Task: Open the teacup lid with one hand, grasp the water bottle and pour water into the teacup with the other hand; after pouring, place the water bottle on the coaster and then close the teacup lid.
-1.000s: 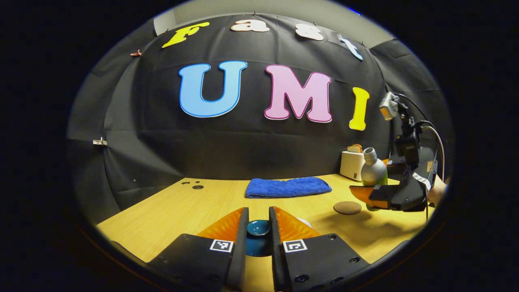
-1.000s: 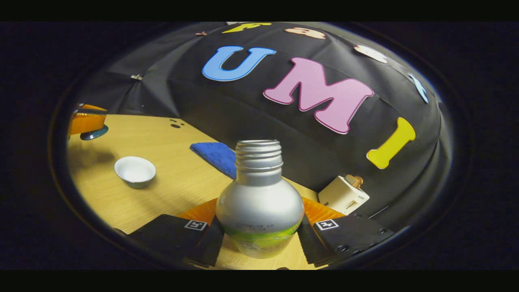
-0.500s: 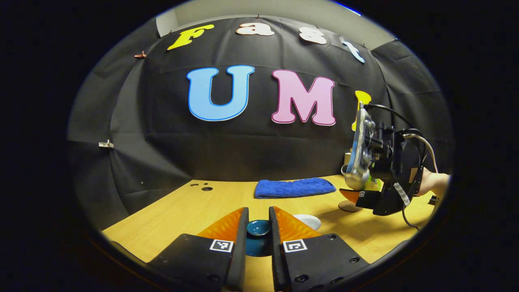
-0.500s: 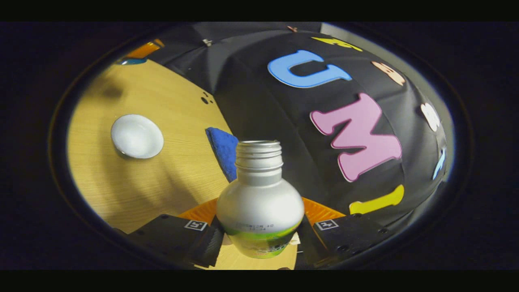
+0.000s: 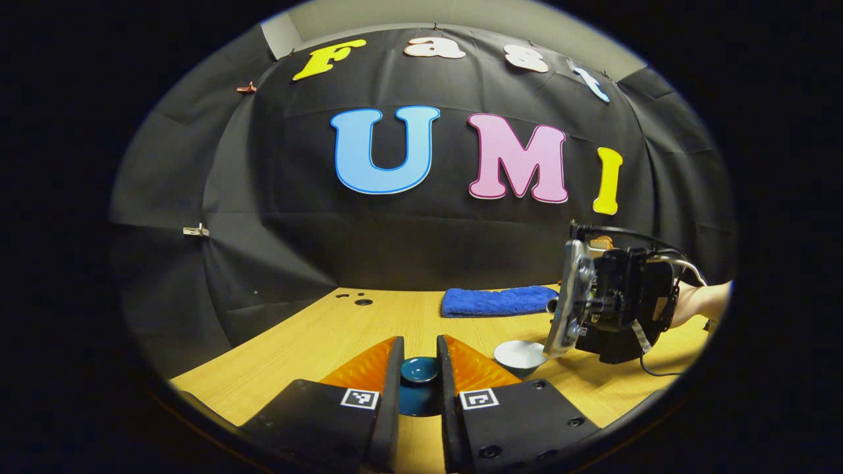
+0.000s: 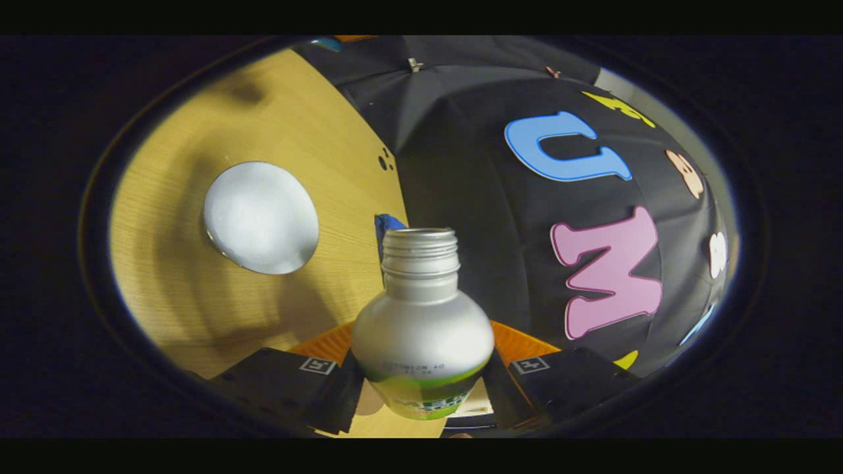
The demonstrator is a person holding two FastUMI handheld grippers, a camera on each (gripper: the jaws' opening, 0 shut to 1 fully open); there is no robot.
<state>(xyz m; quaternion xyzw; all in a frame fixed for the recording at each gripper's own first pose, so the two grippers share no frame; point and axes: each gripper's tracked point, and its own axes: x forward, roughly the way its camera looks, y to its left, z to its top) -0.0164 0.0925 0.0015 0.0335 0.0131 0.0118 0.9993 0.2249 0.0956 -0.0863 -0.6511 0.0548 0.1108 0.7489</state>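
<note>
- Left gripper view, bottom centre — left hand-held gripper [image 5: 419,368] clamped on the teal lid [image 5: 419,370].
- Right hand-held gripper [image 6: 421,382] grips the tilted silver bottle [image 6: 421,329] — white teacup [image 6: 261,217] upper left.

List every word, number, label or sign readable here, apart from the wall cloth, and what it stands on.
Silver metal water bottle with a green band: small dark print on the shoulder, pale lettering on the band; both too blurred to read.
Right tongs: square black-and-white coded marker on each finger; no words.
Left tongs: same markers; no words.
Dark teal teacup lid they hold: no text.
</note>
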